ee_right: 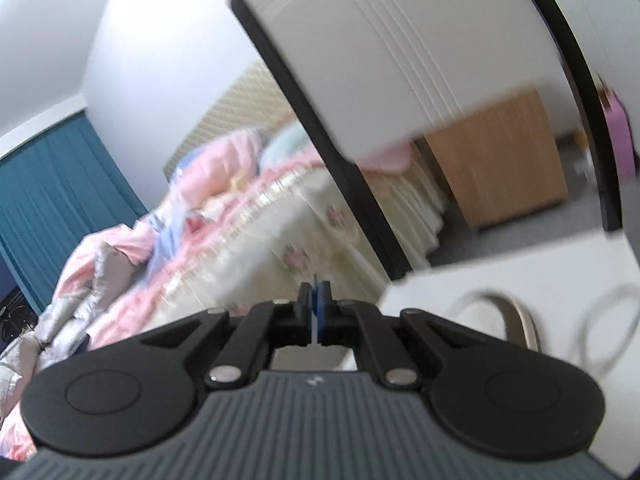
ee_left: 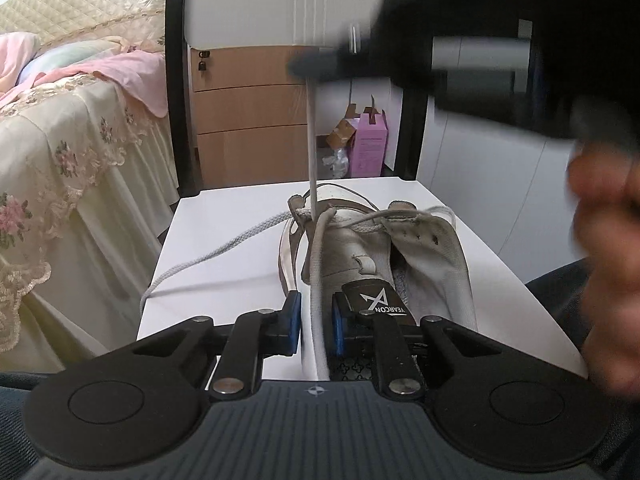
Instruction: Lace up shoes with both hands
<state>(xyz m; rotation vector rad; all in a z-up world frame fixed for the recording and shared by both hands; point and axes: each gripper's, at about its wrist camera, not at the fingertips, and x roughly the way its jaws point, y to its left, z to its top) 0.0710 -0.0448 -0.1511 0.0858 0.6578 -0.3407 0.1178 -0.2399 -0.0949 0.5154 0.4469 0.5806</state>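
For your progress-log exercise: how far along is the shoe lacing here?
Done: the shoelace crosses only the eyelets nearest the toe of the white sneaker. In hand: the right gripper is shut on a lace end pulled up taut; the left gripper straddles the other strand, pads apart. Left: the upper eyelets are empty.

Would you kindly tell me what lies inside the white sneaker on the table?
Inside the white sneaker, a grey tongue with a black label and some patterned insole show; the left gripper covers the rest.
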